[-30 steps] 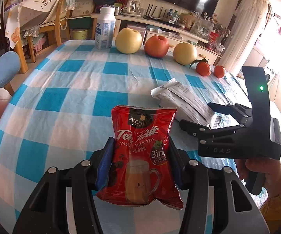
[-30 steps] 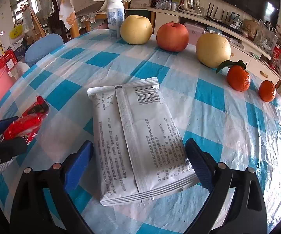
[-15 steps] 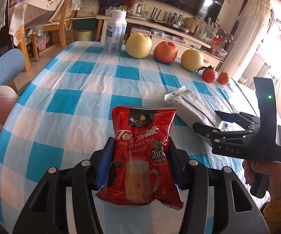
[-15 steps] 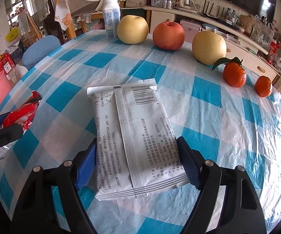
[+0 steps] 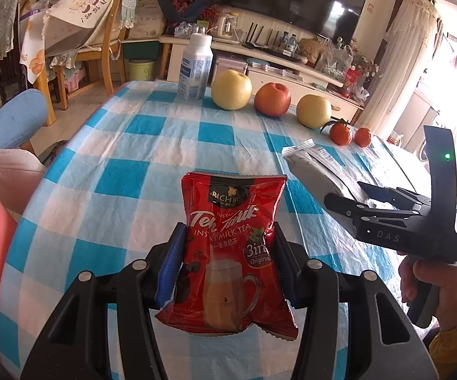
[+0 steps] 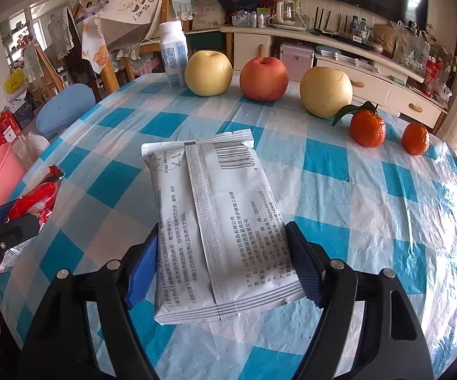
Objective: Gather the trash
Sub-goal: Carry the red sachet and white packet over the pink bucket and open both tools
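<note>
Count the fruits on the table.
5, in a row along the far edge: pear, apple, pear, tangerine, tangerine. None look hidden.

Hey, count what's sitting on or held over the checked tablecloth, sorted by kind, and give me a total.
Yellow pears: 2
Red apple: 1
Tangerines: 2
White bottle: 1
Red milk tea packet: 1
White wipes packet: 1
Total: 8
</note>
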Demonstrator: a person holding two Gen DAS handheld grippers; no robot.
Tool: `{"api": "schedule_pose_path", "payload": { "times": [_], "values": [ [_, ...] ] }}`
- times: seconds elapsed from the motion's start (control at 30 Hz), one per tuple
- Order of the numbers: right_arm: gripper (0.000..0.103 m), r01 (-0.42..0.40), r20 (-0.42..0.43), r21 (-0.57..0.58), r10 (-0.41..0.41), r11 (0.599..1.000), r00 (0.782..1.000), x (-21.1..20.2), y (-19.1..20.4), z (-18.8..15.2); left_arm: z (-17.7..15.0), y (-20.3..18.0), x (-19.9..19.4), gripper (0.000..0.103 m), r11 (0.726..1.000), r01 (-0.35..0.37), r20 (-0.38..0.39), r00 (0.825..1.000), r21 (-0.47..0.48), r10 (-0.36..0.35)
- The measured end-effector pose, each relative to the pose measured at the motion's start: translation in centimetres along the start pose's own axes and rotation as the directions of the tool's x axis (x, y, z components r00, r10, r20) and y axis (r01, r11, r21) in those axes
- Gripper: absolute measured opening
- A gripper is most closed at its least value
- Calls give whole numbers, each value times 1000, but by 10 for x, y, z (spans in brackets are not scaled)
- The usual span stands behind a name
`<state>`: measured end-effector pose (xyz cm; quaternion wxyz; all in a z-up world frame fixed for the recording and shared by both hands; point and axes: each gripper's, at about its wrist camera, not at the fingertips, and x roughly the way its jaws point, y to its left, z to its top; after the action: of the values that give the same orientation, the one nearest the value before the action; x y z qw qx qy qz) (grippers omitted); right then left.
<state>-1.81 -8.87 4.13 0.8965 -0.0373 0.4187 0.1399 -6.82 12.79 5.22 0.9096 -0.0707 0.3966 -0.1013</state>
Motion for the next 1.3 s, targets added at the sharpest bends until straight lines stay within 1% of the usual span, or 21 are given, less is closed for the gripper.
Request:
{"api": "schedule_pose_path", "payload": {
  "times": [0.23,0.5,0.87,1.1,1.3],
  "values": [
    [76,-5,18,18,4,1000,1000,-10,7,-1,5,9,-11,54,999,-44,31,999,6,44],
    [76,-29,34,3,29,1000,999,-21,28,-5,10,23,-25,54,994,-107,64,992,4,106],
    [76,-68,37,-25,69,997,997,-28,60,-12,18,55,-45,54,980,-194,103,975,-37,197],
    [76,-105,24,-56,107,993,994,-29,90,-15,21,72,-58,54,971,-229,121,964,-69,236],
    [76,-137,24,-85,139,987,990,-33,116,-12,23,88,-68,54,961,-256,133,954,-100,268]
  ]
}}
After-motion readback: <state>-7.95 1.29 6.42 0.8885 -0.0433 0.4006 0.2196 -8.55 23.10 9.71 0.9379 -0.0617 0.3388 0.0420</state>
